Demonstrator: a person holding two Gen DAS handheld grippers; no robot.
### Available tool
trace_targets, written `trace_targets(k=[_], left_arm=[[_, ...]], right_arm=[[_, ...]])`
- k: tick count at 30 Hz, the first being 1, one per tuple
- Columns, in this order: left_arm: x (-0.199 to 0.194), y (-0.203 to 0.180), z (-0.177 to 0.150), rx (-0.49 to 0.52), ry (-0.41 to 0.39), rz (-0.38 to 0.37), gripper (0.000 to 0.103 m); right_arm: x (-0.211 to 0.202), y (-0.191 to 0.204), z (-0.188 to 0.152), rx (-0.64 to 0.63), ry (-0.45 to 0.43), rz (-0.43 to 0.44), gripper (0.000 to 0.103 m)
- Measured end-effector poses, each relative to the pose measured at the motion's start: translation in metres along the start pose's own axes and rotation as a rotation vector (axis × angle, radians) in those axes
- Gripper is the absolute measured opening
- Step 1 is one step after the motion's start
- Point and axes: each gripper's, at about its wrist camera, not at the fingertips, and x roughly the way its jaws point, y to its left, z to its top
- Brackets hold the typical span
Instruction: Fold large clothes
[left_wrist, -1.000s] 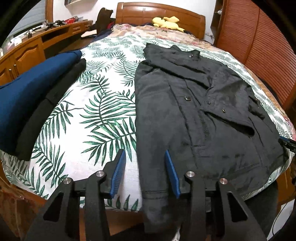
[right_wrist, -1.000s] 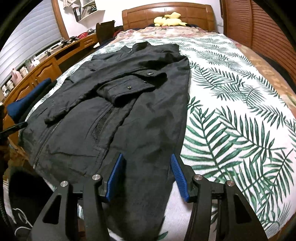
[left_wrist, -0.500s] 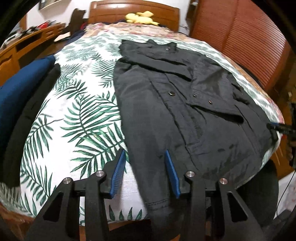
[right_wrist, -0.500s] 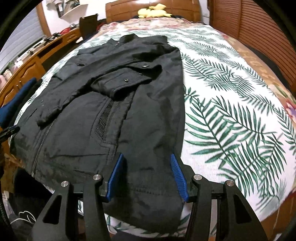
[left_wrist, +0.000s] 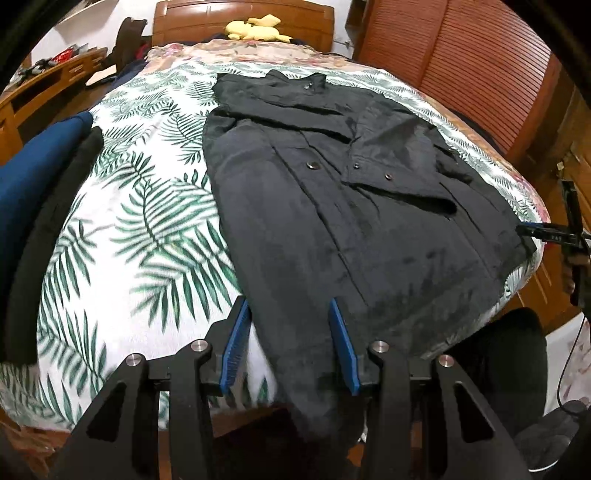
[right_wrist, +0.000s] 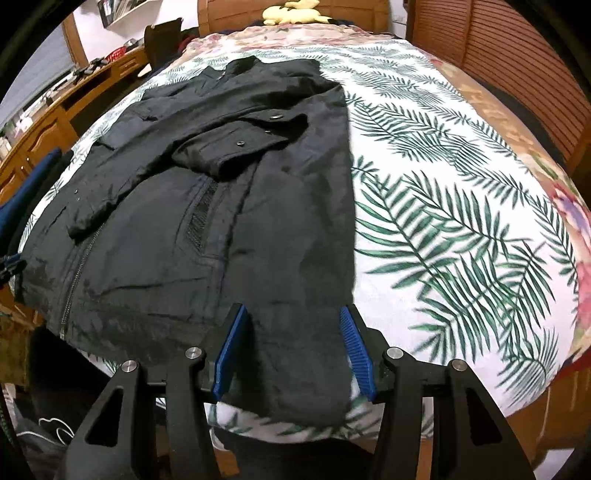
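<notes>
The black jacket (left_wrist: 332, 206) lies flat on the bed (left_wrist: 147, 206), collar toward the headboard (left_wrist: 243, 14), hem hanging over the foot edge — both sleeves folded across its front. My left hand-held gripper (left_wrist: 288, 343) hovers over the hem's left part, my right hand-held gripper (right_wrist: 293, 350) over its right part — both half open, gripping nothing. Folded blue cloth (left_wrist: 33, 184) sits at the bed's left edge.

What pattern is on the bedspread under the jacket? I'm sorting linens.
Green palm-leaf fronds on white bedspread, clearest in the right wrist view beside the black jacket.
</notes>
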Motion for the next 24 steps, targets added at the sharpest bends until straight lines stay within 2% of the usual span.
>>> trace_targets(k=[8,10,11,13,18,24], left_arm=[[0.002,-0.014,-0.015,-0.052,0.008,0.038,0.045],[0.005,-0.014,-0.016,-0.055,0.025,0.031,0.045],[0.005,-0.014,-0.016,-0.059,0.030,0.029,0.045],[0.003,-0.012,-0.014,-0.075,0.041,0.024,0.039],[0.004,-0.011,-0.017,-0.087,0.066,0.021,0.038],[0.004,-0.008,-0.025,-0.125,0.059,0.009,0.039]], right_arm=[[0.009,-0.012,0.001,-0.018,0.026,0.095,0.054],[0.007,-0.011,0.002,-0.035,0.017,0.136,0.034],[0.003,-0.012,0.001,-0.040,0.003,0.159,0.032],[-0.003,-0.013,0.001,-0.032,-0.024,0.185,0.032],[0.005,-0.023,-0.010,-0.016,-0.015,0.198,0.033],[0.008,-0.029,-0.015,0.015,-0.017,0.223,0.035]])
